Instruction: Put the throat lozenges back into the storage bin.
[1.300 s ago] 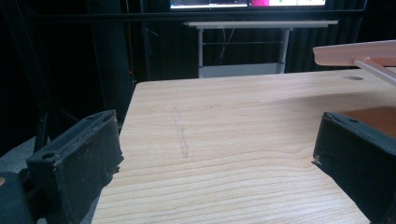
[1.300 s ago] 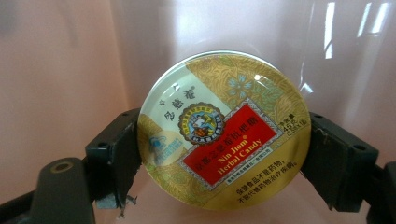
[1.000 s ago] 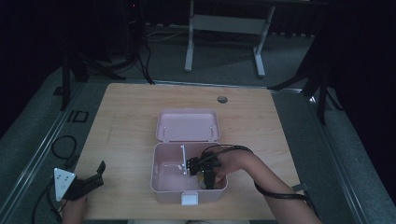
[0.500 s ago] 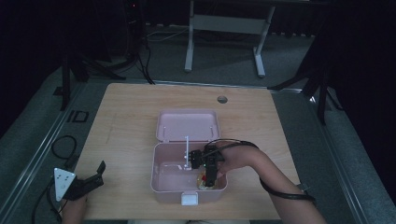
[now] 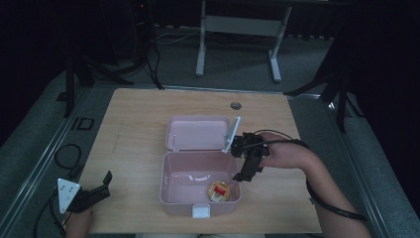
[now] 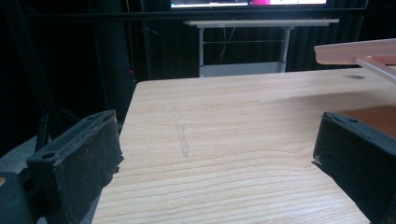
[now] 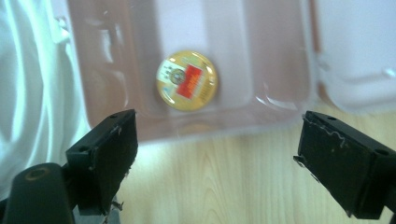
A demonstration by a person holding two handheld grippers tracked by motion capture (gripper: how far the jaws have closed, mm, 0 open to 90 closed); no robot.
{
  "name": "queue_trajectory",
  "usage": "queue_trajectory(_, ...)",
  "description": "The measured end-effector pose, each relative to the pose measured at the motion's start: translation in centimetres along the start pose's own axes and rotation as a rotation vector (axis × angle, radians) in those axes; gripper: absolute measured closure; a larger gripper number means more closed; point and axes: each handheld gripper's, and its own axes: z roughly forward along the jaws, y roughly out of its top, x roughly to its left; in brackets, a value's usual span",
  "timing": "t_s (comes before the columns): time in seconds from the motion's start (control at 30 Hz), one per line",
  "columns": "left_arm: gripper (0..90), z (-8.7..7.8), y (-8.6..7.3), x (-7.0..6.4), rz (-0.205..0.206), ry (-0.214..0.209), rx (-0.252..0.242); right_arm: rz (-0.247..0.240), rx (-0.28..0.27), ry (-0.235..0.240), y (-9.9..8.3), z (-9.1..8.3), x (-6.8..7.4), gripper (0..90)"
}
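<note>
Clearance is what matters here: the right gripper (image 5: 246, 166), jaws spread and empty, hangs just outside the pink box (image 5: 171, 191); the round gold item (image 7: 187, 80), probably a sealed snack, lies inside ahead of it. Lift away without brushing the lid (image 5: 198, 133).

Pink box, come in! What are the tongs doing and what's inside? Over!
Right tongs open, empty, at the pink box's right rim. Left tongs open, idle at the table's near-left corner. Round yellow snack inside the box. Lid open, nothing blocking.
</note>
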Motion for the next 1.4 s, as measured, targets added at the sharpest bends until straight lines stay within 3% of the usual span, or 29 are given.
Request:
queue_trajectory(0.17,1.4,0.0,0.0,0.0,0.000,0.001,0.000,0.056,-0.044,-0.039,-3.2,-0.5,-0.7,11.8)
queue_trajectory(0.37,1.4,0.0,0.0,0.0,0.002,0.001,0.002,0.142,-0.095,-0.076,-7.1,0.7,-1.8,11.8)
queue_trajectory(0.43,1.4,0.0,0.0,0.0,0.002,0.000,0.001,0.150,-0.102,-0.083,-7.6,1.0,-1.9,11.8)
queue_trajectory(0.5,1.4,0.0,0.0,0.0,0.002,0.000,0.002,0.176,-0.125,-0.117,-9.4,2.2,-2.2,11.9)
queue_trajectory(0.9,1.4,0.0,0.0,0.0,0.002,0.001,0.003,0.339,-0.276,-0.274,-15.4,8.3,-3.1,11.4)
queue_trajectory(1.13,1.4,0.0,0.0,0.0,0.001,0.001,0.003,0.474,-0.400,-0.383,-18.3,10.4,-3.2,11.4)
queue_trajectory(1.4,1.4,0.0,0.0,0.0,-0.001,0.002,0.003,0.601,-0.456,-0.499,-21.3,12.3,-2.6,11.4)
